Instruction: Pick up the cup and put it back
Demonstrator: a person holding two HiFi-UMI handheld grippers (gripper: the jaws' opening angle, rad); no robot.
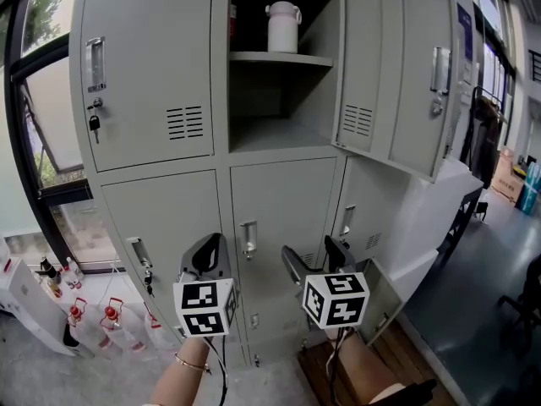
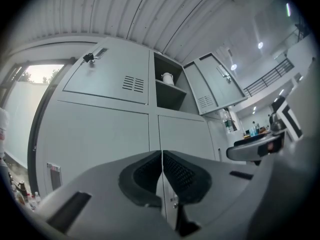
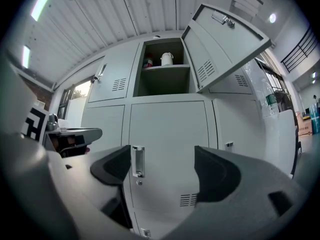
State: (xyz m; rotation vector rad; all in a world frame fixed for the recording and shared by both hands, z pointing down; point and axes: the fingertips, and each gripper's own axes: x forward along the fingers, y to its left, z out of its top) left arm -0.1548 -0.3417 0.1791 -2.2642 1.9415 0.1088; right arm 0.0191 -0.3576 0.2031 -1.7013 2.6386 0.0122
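Head view: a white lidded cup is sitting on the upper shelf of the open grey metal locker, well above the left gripper and the right gripper. Left gripper view: its jaws are pressing together, empty. Right gripper view: its jaws are standing spread before the locker, likely readied for the reach.

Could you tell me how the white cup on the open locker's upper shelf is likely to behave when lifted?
The white cup looks rigid and smooth, so it may slip in a light grip. It is taller than wide, so a sideways nudge could tip it on the shelf. Its inside is hidden, so its weight is uncertain.
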